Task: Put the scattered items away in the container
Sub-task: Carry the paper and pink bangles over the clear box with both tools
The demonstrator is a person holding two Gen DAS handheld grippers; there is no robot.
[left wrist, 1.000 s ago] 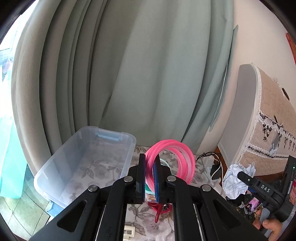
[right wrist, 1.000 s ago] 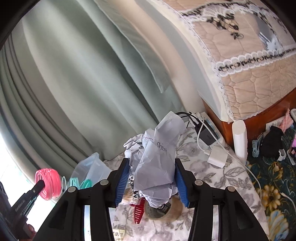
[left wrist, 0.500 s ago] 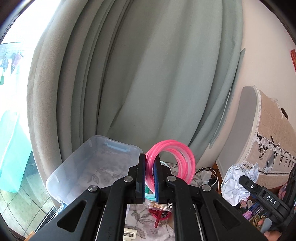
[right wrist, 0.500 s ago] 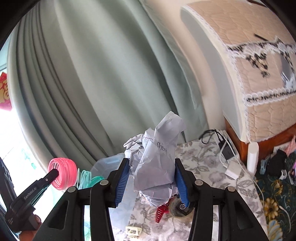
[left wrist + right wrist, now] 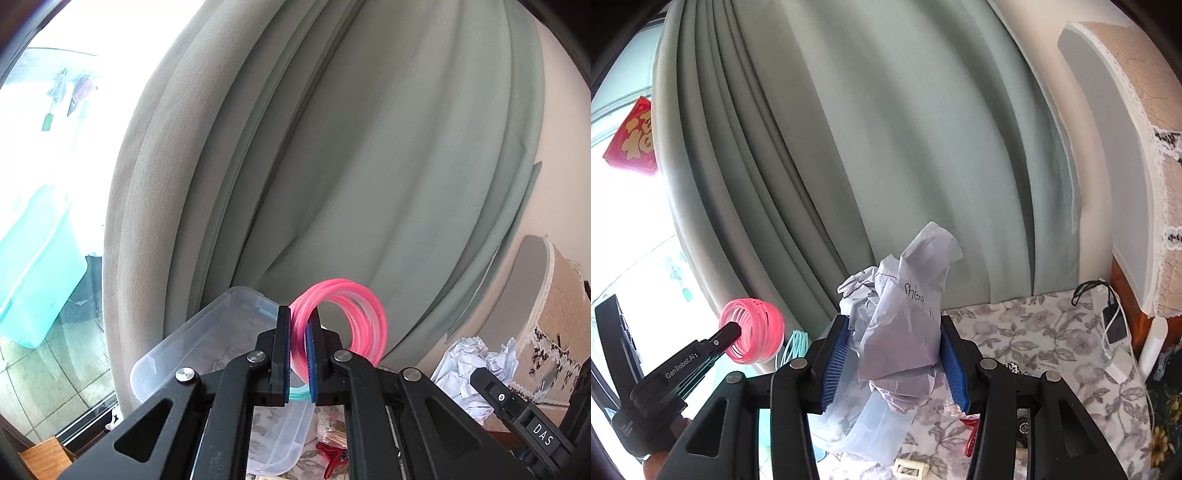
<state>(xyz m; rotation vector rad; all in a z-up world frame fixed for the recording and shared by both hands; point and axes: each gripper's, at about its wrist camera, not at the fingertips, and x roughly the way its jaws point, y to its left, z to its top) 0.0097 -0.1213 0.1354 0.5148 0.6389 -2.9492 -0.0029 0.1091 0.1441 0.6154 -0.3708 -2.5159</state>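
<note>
My left gripper (image 5: 297, 354) is shut on a coil of pink rings (image 5: 351, 321), held in the air above the near right rim of a clear plastic container (image 5: 207, 343). The pink rings also show in the right wrist view (image 5: 753, 330), with teal rings (image 5: 794, 345) hanging just behind them. My right gripper (image 5: 894, 363) is shut on a crumpled wad of white paper (image 5: 901, 325), held above the flower-print table (image 5: 1034, 332). The paper also shows in the left wrist view (image 5: 465, 373). The container's edge (image 5: 871, 432) lies under the paper.
A grey-green curtain (image 5: 332, 166) hangs right behind the table. A red hair clip (image 5: 969, 437), a small white clip (image 5: 910, 469), a tape roll (image 5: 1021, 428) and a charger with cables (image 5: 1113, 332) lie on the table. A quilted cover (image 5: 1145, 129) stands at right.
Both grippers have risen and tilted upward with their loads. The left one has shifted toward the container, which now sits lower and closer under it.
</note>
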